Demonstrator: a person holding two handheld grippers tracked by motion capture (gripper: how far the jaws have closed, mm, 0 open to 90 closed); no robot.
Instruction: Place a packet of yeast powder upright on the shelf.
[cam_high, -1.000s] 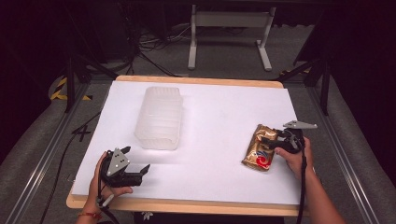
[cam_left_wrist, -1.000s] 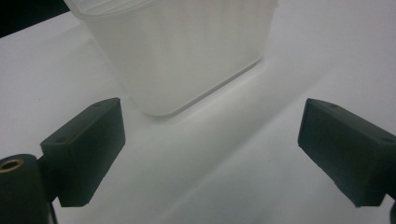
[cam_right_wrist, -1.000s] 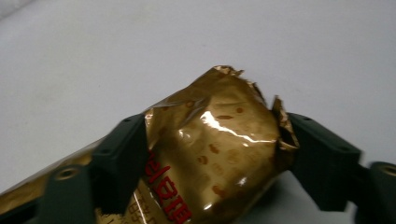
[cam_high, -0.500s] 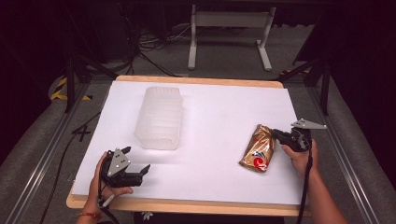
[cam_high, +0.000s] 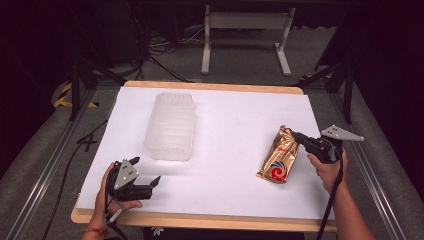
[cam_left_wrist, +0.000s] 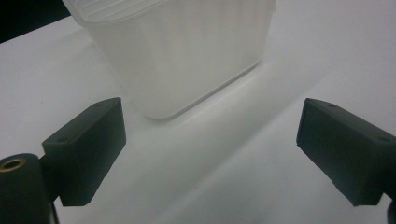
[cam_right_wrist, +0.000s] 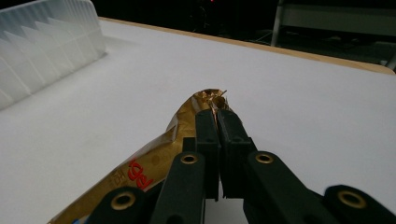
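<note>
A gold foil packet (cam_high: 278, 157) with a red mark lies on the right side of the white table top (cam_high: 235, 130). My right gripper (cam_high: 298, 136) is shut on the packet's far right edge; in the right gripper view the jaws (cam_right_wrist: 217, 116) meet on the crinkled foil of the packet (cam_right_wrist: 154, 161). A translucent ribbed plastic container (cam_high: 171, 125) stands left of centre. My left gripper (cam_high: 145, 171) sits near the front left corner, open, with nothing between its jaws. In the left gripper view this gripper (cam_left_wrist: 210, 119) faces the container (cam_left_wrist: 187, 51), a short way off.
The table top's wooden rim (cam_high: 200, 220) runs along the front, close under my left hand. White table surface stretches between the container (cam_right_wrist: 42, 51) and the packet. Dark floor, cables and a metal stand (cam_high: 245, 35) lie beyond the far edge.
My right gripper has shifted slightly to the right while holding the packet's edge, and the packet now lies flatter and straighter. The left gripper has stayed still.
</note>
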